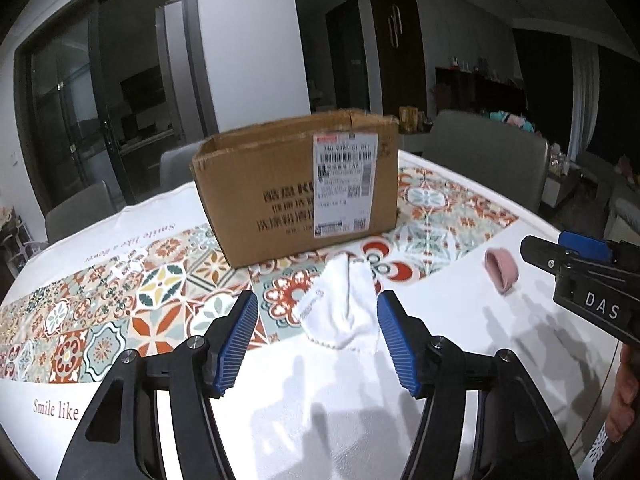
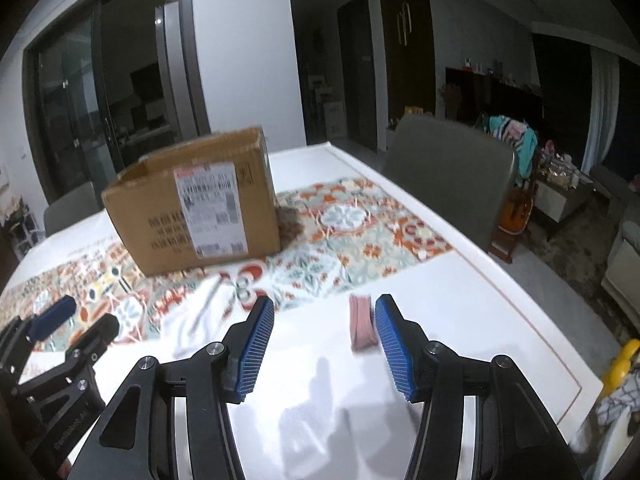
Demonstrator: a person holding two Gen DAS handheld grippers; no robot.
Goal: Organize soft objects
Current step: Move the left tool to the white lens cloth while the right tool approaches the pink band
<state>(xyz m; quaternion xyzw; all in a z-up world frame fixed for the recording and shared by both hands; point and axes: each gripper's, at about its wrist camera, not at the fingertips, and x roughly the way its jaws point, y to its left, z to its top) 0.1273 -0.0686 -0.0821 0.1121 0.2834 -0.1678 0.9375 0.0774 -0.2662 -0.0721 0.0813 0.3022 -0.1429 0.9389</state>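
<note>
One white sock (image 1: pixel 342 308), crumpled on the table (image 1: pixel 460 360), between the spread jaws of the left gripper (image 1: pixel 316 340). One pink roll (image 2: pixel 361 326) just beside the right pad of the right gripper (image 2: pixel 324 346), jaws also wide apart, nothing held. Behind, one open cardboard box (image 1: pixel 296 184). Two grey chairs (image 2: pixel 448 176) past the table.

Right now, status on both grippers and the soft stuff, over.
Left gripper open, white sock between its jaws on the table. Right gripper open, pink sock by its right jaw. Cardboard box open behind, nothing blocking.
</note>
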